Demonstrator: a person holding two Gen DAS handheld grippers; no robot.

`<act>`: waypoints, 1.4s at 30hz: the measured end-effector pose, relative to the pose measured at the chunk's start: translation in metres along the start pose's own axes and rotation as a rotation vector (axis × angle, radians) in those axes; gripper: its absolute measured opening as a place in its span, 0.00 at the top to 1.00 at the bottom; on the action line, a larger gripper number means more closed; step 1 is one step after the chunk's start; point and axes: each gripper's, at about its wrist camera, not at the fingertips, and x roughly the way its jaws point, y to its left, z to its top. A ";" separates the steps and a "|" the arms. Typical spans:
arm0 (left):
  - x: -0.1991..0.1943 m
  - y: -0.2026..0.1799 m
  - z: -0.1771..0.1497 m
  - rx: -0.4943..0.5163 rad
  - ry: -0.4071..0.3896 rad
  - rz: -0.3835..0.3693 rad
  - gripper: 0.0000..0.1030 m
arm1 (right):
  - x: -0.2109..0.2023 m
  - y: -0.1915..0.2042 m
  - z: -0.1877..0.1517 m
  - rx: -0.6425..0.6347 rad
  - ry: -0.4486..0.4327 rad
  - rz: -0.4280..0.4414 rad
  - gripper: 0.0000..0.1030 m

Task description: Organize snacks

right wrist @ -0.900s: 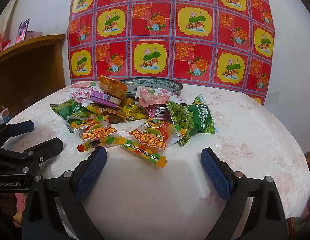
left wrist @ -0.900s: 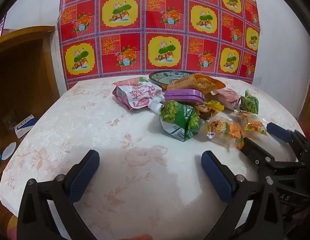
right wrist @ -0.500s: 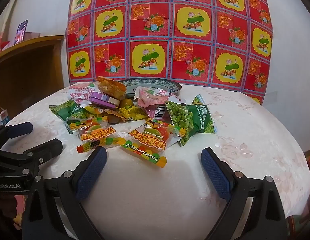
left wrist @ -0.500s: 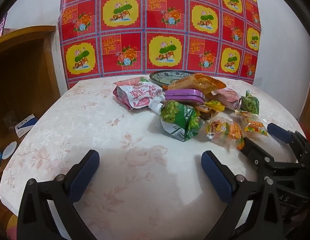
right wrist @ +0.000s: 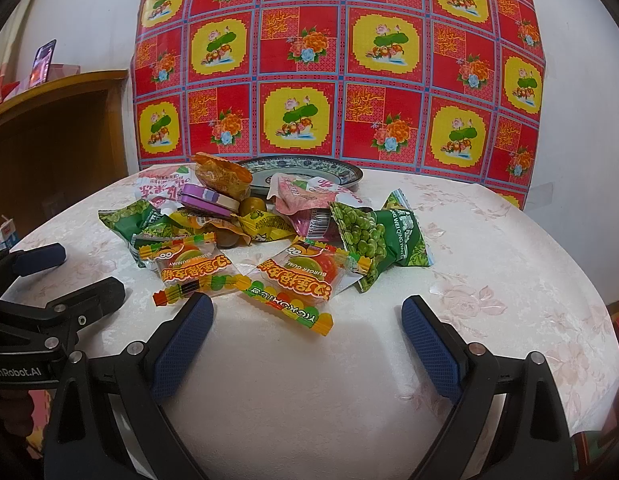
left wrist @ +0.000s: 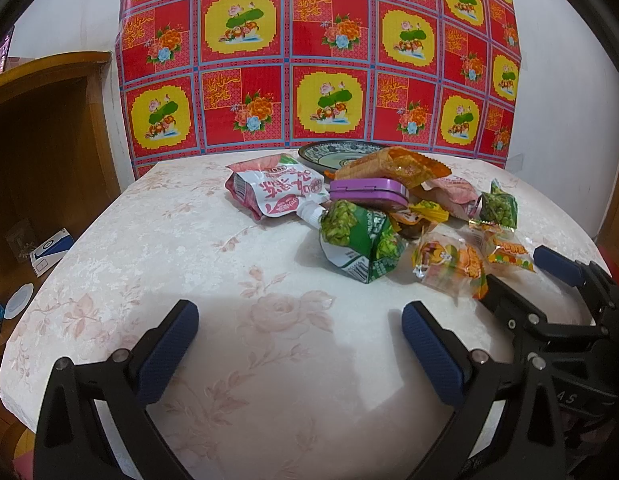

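Observation:
A heap of snacks lies on the round table (left wrist: pixel 189 248): a pink-white pouch (left wrist: pixel 277 192), a purple tin (left wrist: pixel 367 192), green pea bags (left wrist: pixel 359 244) (right wrist: pixel 381 240), orange gummy packets (right wrist: pixel 305 280) (right wrist: pixel 189 272) and an orange bag (right wrist: pixel 221 176). A patterned plate (right wrist: pixel 301 172) sits behind the heap. My left gripper (left wrist: pixel 299 344) hangs open over bare cloth, short of the heap and to its left. My right gripper (right wrist: pixel 307 340) is open too, its left pad (right wrist: pixel 185 340) close to the nearest gummy packet, nothing between the fingers.
A red and yellow patterned cloth (left wrist: pixel 321 60) hangs on the wall behind. A wooden shelf unit (left wrist: pixel 37 140) stands left of the table, with small boxes (left wrist: pixel 49 252) on a lower level. Each gripper shows at the side of the other's view.

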 end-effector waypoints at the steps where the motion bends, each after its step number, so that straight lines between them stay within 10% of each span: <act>1: 0.000 0.000 0.000 0.000 -0.001 0.000 0.00 | 0.000 0.000 0.000 0.000 0.000 0.000 0.07; 42: 0.000 -0.003 0.004 0.001 0.008 0.000 0.00 | 0.000 0.001 -0.001 -0.001 -0.004 -0.001 0.07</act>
